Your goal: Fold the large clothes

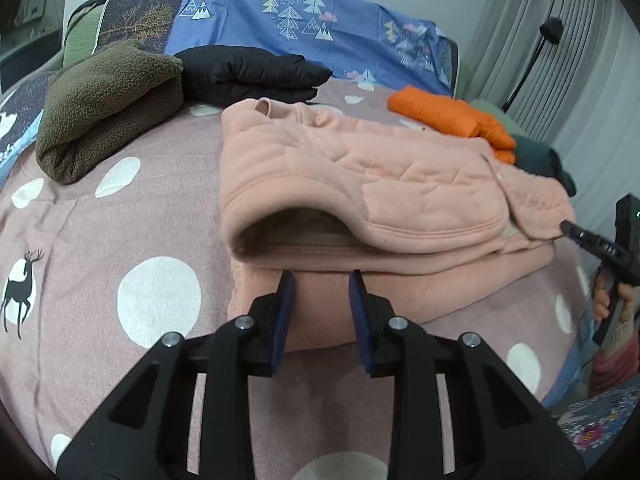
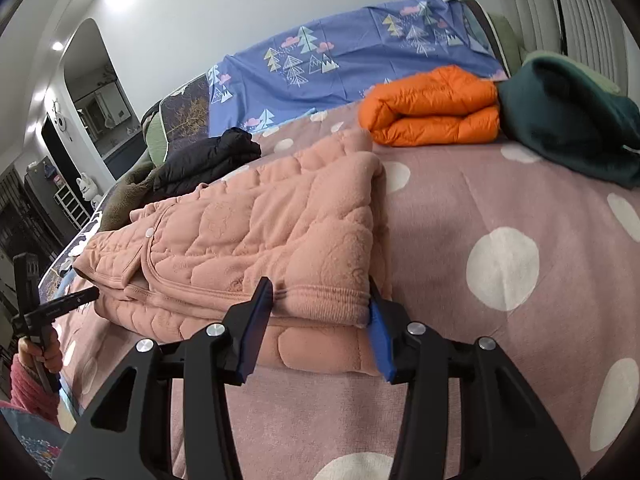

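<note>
So the pink quilted fleece jacket (image 1: 360, 184) sits partly folded in the middle of the bed with the dusty-pink, white-dotted cover (image 1: 120, 216), and everything else is parked around it: an olive sherpa fleece bundle (image 1: 108, 108) and a black puffy folded jacket (image 1: 252, 72) beyond its far-left corner, an orange folded puffer jacket (image 2: 432, 108) and a dark teal fleece bundle (image 2: 568, 120) beyond its far-right corner. Both tools are at the jacket's near edge. The left tool (image 1: 322, 300) is released, blue pads sitting either side of the lower layer with a clear gap and nothing pinched. The right tool (image 2: 320, 320) straddles the near-right hem corner; its jaws are apart and I'd call it not clamped, though the right pad is close against the cloth edge. My read is the next fold starts from this near hem. To do it well, I'd bite both layers of the hem, not just the top flap, get both tools gripping level with each other, then lift and carry the edge toward the jacket's collar end evenly. That thick fleece looks springy, so a shallow pinch would probably slip out.
</note>
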The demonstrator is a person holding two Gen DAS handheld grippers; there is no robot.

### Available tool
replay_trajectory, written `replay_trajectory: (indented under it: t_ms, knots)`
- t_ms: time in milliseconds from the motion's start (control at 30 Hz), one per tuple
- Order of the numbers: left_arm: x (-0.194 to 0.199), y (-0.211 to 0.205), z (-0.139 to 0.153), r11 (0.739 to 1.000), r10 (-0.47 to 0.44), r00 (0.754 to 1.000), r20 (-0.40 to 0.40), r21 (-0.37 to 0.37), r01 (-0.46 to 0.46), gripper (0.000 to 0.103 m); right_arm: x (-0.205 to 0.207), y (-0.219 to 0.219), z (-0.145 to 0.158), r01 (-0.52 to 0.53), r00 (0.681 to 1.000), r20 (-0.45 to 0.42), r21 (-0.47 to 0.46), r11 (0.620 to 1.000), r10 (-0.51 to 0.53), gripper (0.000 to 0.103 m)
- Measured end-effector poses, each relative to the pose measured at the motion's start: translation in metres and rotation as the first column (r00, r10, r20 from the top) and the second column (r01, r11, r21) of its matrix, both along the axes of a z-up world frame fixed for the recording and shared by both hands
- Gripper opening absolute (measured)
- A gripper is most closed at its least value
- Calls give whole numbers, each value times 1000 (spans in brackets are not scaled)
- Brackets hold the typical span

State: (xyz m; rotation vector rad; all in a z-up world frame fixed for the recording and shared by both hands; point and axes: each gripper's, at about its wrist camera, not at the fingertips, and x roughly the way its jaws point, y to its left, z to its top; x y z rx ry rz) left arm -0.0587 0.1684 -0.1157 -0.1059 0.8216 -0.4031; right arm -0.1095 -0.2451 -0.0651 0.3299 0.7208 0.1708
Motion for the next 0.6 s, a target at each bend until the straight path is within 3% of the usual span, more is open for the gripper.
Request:
replay_trajectory:
  t_ms: [67, 367, 600]
  knots:
    - [2, 0, 0, 1000, -5, 1000, -3, -29, 5, 39, -1, -2, 0, 1, 1000, 0, 9, 1000, -1, 47]
    - [2, -6, -1, 997, -47, 999, 11, -59, 48, 59, -10, -7, -10, -1, 999, -38, 27, 1000, 2, 52]
    - [7, -9, 2, 995, -52, 998, 28, -88, 55, 60, 3, 8, -2, -61, 998, 9, 22, 998, 61, 51]
